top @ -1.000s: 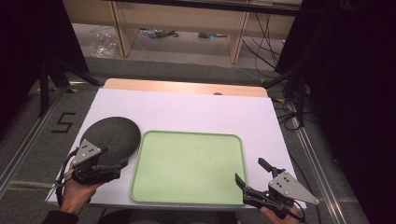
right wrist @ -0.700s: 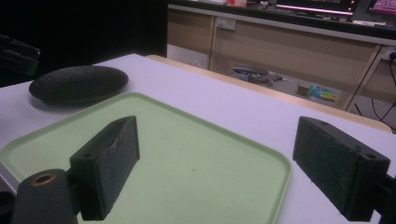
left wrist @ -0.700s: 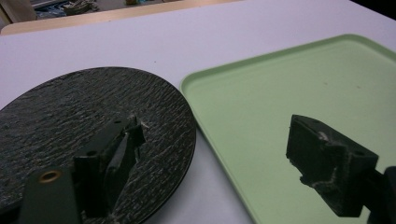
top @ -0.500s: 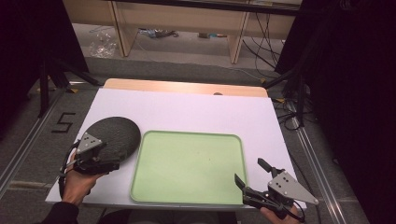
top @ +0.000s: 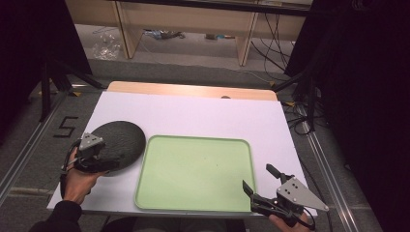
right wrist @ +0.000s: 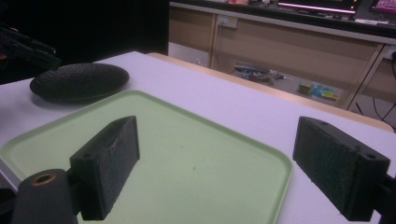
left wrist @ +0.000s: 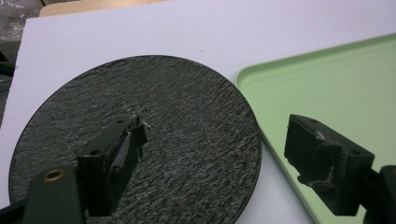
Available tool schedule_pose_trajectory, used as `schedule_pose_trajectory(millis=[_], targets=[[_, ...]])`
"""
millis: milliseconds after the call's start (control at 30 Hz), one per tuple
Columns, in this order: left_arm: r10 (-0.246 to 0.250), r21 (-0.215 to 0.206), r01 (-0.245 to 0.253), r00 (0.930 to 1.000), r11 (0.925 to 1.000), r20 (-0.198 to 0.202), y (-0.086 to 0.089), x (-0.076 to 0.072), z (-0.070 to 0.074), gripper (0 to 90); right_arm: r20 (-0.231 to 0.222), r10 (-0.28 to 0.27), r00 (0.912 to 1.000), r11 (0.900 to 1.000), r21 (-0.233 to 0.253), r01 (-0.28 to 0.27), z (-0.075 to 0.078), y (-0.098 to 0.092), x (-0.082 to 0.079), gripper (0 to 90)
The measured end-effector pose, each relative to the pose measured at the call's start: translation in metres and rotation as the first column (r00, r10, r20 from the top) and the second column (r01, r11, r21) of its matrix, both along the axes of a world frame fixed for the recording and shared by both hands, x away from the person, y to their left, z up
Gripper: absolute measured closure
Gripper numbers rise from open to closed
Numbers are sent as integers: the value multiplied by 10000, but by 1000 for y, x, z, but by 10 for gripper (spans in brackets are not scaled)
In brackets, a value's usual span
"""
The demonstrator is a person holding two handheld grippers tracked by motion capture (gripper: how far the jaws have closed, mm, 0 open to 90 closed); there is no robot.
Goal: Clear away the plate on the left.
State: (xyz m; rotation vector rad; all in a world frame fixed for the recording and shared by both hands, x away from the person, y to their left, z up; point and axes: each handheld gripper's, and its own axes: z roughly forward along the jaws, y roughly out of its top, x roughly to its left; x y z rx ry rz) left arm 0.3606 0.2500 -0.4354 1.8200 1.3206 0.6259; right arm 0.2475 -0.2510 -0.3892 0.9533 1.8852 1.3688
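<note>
Dark slate plate sits at the table's near left, just left of the green tray. Left gripper is right over its near-right edge, jaws wide, empty. Right gripper is well apart at the tray's near-right corner, jaws wide too.

I see a white tabletop, grey floor, wooden shelving behind, and black cables.
</note>
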Motion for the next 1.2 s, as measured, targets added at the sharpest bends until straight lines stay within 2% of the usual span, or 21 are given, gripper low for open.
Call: schedule_pose_trajectory(millis=[100, 367, 433, 567, 600, 667, 700, 800, 867, 900, 933, 967, 1000, 1033, 1067, 1100, 1133, 1167, 1200], targets=[[92, 226, -91, 10000, 9997, -38, 4, 5, -2, 206, 5, -16, 10000, 10000, -22, 16, 0, 0, 0, 154], [429, 245, -425, 9989, 9988, -174, 15, 14, -5, 202, -19, 23, 10000, 10000, -6, -23, 0, 1, 0, 154], [530, 294, -519, 9979, 9982, -383, 23, 18, -6, 202, 5, 0, 10000, 10000, -11, 0, 0, 0, 0, 154], [833, 186, -824, 9952, 9964, -513, 32, 24, -9, 203, -32, 32, 10000, 10000, -15, -32, 0, 0, 0, 154], [876, 350, -856, 9943, 9957, -602, 36, 25, -10, 204, 11, 20, 10000, 10000, -10, -20, 0, 0, 0, 154], [1238, 96, -1234, 9897, 9923, -719, 46, 28, -11, 203, 3, -2, 10000, 10000, -38, 2, 0, 0, 0, 154], [1532, -117, -1548, 9844, 9879, -860, 52, 30, -12, 195, -23, 54, 10000, 10000, -17, -54, 0, 0, 0, 154], [1700, -190, -1744, 9749, 9845, -1438, 64, 33, -12, 198, -24, 65, 10000, 10000, -40, -65, 0, 1, 0, 154], [1648, -148, -1690, 9743, 9855, -1537, 66, 33, -12, 195, 11, 0, 10000, 10000, -83, 0, 0, 1, 0, 154], [1678, -188, -1737, 9701, 9846, -1754, 70, 36, -14, 194, -15, -24, 10000, 9999, -147, 24, 0, 1, -1, 154], [1678, -188, -1737, 9701, 9846, -1754, 70, 36, -14, 193, -15, -24, 10000, 9999, -147, 24, 0, 1, -1, 154], [1674, -478, -1787, 9693, 9827, -1803, 73, 38, -17, 195, 54, 33, 10000, 10000, -28, -33, 0, 1, 0, 154], [1674, -478, -1787, 9693, 9827, -1803, 73, 38, -17, 205, 54, 33, 10000, 10000, -28, -33, 0, 1, 0, 154], [1678, -628, -1840, 9644, 9809, -2045, 77, 40, -17, 218, -12, -2, 10000, 9999, -164, 1, 0, 1, -1, 154], [1534, -728, -1700, 9693, 9828, -1922, 80, 42, -18, 218, 7, 9, 10000, 9999, -141, -9, 0, 1, -1, 154], [1524, -865, -1743, 9646, 9809, -2152, 82, 44, -17, 217, 22, 65, 10000, 9999, -81, -65, 0, 2, -1, 154], [1524, -865, -1743, 9646, 9809, -2152, 82, 44, -17, 219, 22, 65, 10000, 9999, -81, -65, 0, 2, -1, 154], [1580, -1025, -1848, 9612, 9774, -2261, 84, 47, -17, 227, -20, 102, 9999, 9999, -69, -102, 0, 2, 0, 154], [1542, -964, -1796, 9619, 9790, -2257, 86, 49, -17, 229, 9, 102, 9999, 9999, -54, -102, 0, 2, 0, 154]])
